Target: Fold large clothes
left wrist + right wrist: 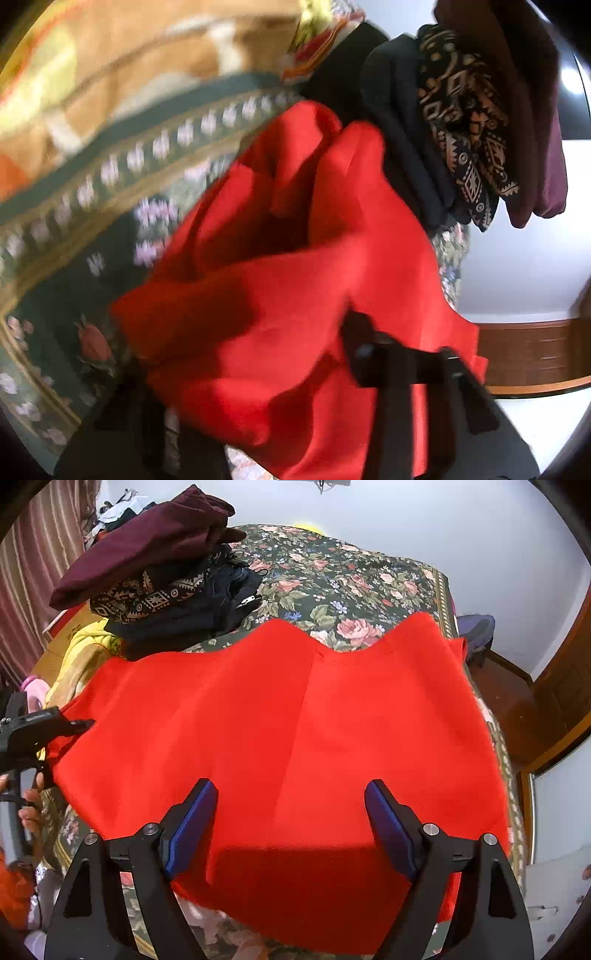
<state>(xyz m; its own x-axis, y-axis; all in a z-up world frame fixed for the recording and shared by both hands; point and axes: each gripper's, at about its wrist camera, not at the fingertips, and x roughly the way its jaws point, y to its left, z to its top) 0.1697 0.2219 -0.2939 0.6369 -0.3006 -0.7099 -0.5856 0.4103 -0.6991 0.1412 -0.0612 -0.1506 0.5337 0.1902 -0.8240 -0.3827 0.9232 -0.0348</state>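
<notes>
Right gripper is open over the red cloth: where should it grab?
Probably the near hem of the red cloth, just below the right gripper. Come straight down from the near side: that edge hangs over the bedspread unweighted, while the middle lies flat with nothing to pinch.

Red garment (295, 738) between open claw (291, 794)

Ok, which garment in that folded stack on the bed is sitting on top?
The maroon garment tops the stack; the black-and-tan patterned garment lies under it, with dark garments at the bottom.
</notes>
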